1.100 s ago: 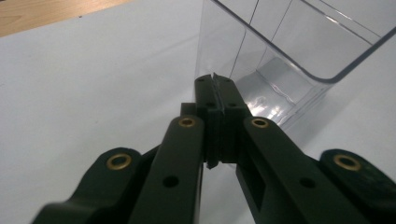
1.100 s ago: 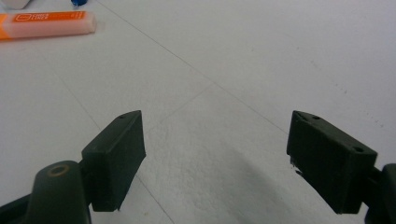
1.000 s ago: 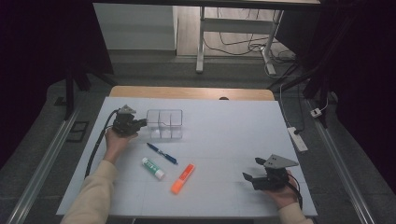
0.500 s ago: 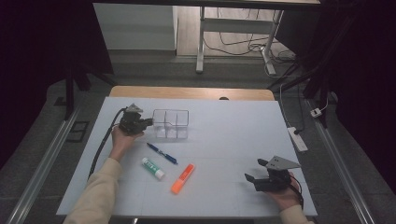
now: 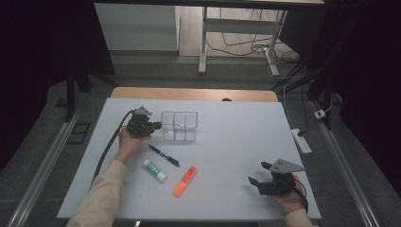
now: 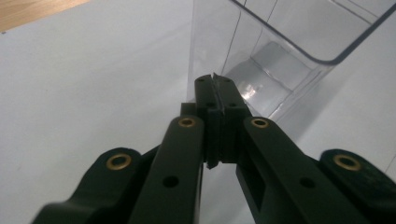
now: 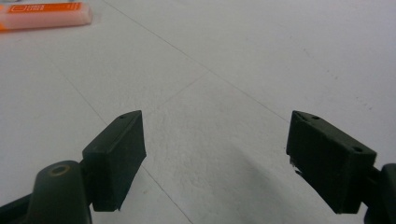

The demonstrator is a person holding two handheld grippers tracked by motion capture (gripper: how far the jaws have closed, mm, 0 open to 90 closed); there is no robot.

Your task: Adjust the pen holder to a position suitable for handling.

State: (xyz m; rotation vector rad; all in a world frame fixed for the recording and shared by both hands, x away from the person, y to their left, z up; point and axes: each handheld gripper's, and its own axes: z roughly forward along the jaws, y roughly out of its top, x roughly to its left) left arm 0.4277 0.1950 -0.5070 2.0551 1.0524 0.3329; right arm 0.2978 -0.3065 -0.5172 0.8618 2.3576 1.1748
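- The clear box [image 5: 179, 126], split into compartments, stands on the white table [image 5: 236, 142], toward its far left part.
- The left gripper [image 5: 156, 126] sits just left of the box, tips at the box's left wall. In the left gripper view its jaws are clenched together, with the box [image 6: 280, 60] right ahead of the tips; whether a thin bit of the wall is pinched between them I cannot tell.
- The left hand [image 5: 127, 142] holds that gripper from the near side, and its cable [image 5: 111, 146] trails down toward the table's near left edge.
- A blue pen [image 5: 163, 155] lies just in front of the box, slanted.
- A white glue stick [image 5: 155, 170] with a green label lies beyond the pen from the box, nearer the person.
- An orange marker [image 5: 185, 180] lies well in front of the box, to the glue stick's right.
- The right gripper [image 5: 257, 176] rests well apart from the box, at the near right of the table, held by the right hand [image 5: 288, 198].
- In the right gripper view its jaws are spread wide and released, with bare table between them; the marker [image 7: 44, 15] shows at the top left, far off.
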